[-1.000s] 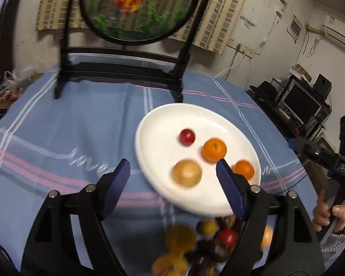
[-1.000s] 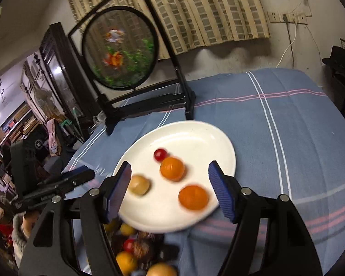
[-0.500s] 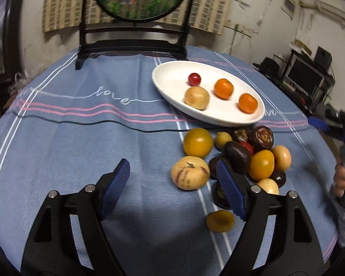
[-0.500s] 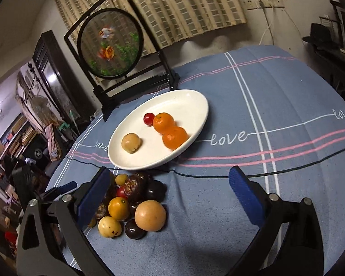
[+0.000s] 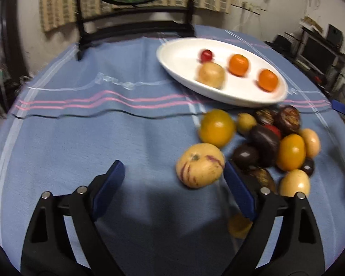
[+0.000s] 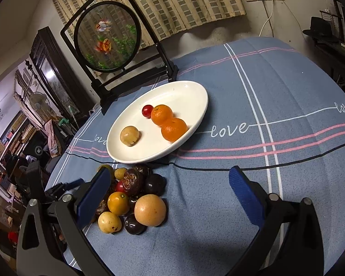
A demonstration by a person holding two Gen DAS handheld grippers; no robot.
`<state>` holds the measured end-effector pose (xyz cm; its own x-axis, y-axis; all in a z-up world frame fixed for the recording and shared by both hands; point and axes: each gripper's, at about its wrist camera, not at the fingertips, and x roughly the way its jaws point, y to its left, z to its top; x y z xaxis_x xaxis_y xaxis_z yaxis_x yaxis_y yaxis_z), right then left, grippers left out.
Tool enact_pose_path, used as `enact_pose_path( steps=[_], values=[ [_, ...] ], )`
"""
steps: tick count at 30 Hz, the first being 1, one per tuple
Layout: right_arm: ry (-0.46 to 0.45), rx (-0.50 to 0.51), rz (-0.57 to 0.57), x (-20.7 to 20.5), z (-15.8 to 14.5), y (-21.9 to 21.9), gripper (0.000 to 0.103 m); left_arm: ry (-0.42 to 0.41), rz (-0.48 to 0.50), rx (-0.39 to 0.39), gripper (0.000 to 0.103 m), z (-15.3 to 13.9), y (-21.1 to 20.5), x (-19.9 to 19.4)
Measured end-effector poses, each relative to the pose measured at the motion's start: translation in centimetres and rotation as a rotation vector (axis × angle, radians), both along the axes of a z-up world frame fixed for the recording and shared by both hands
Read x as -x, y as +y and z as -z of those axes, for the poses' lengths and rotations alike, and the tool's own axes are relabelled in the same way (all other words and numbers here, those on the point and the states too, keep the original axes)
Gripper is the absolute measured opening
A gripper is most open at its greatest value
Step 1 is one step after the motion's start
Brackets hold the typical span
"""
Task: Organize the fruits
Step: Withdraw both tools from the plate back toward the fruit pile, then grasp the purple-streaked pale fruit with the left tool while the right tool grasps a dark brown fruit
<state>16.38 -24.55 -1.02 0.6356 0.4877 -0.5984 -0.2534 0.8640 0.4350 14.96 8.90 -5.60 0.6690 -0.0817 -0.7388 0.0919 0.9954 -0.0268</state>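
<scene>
- Left wrist view, lower left to lower right: the left claw (image 5: 172, 179) hangs over the blue-clothed table (image 5: 80, 138) with its jaws wide apart and nothing between them; its right pad stands just beside, possibly touching, the striped melon (image 5: 200, 165), which lies at centre right of the frame.
- Judgement: the wide gap suits the melon's girth, and the claw's place at the pile's near edge suggests that this fruit is the next pick.
- Centre right to right edge: the pile (image 5: 273, 145) of loose fruit, yellow, dark and tan, is bunched together on the cloth just below the plate (image 5: 172, 53).
- Upper right: the plate holds a cherry tomato (image 5: 206, 55), a tan fruit (image 5: 211, 75) and two oranges (image 5: 238, 65), spread apart, probably so that kinds stay separate.
- Right wrist view, lower left to lower right: the right claw (image 6: 170, 195) is likewise spread and empty; the pile sits by its left pad, partly hidden behind it, with the grapefruit (image 6: 150, 210) just inside the gap.
- Centre of frame: the plate lies above the pile, near it, well ahead of the claw.
- Judgement: sorting is partly done; most fruit remains on the table.
</scene>
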Motion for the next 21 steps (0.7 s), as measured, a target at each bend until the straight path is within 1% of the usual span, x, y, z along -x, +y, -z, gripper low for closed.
enact_pose_path(
  steps=[3,4,6,8,10,13,15,17,19,21],
  values=[
    [-0.007,0.000,0.003,0.1,-0.1,-0.1,0.102,-0.005,-0.061,-0.022,0.091,0.0,1.1,0.0],
    [-0.009,0.002,0.005,0.1,-0.1,-0.1,0.102,-0.002,-0.055,-0.010,0.090,0.0,1.1,0.0],
    [-0.006,0.003,0.006,0.1,0.0,0.0,0.102,-0.019,-0.007,0.020,0.090,-0.3,0.7,0.4],
    [-0.001,0.002,0.006,0.0,0.1,-0.1,0.102,-0.038,0.017,0.007,0.090,-0.7,0.1,0.6],
    [-0.003,0.003,0.007,0.0,0.1,-0.1,0.102,-0.036,0.019,0.003,0.089,-0.6,0.0,0.4],
    [-0.003,0.004,0.009,0.0,0.1,-0.1,0.102,-0.051,0.013,0.046,0.089,-0.8,0.6,0.1],
    [0.000,0.005,0.010,-0.1,0.2,-0.1,0.102,-0.069,0.014,0.042,0.086,-1.0,0.5,0.0],
    [0.000,0.009,0.011,0.0,0.2,-0.1,0.102,-0.060,0.025,0.037,0.075,-0.8,0.3,-0.3],
    [0.001,0.009,0.011,0.0,0.2,-0.1,0.102,-0.042,0.041,0.049,0.070,-0.6,0.2,-0.6],
    [0.005,0.008,0.010,0.0,0.3,-0.1,0.102,-0.030,0.031,0.065,0.070,-0.4,0.6,-0.9]
  ],
)
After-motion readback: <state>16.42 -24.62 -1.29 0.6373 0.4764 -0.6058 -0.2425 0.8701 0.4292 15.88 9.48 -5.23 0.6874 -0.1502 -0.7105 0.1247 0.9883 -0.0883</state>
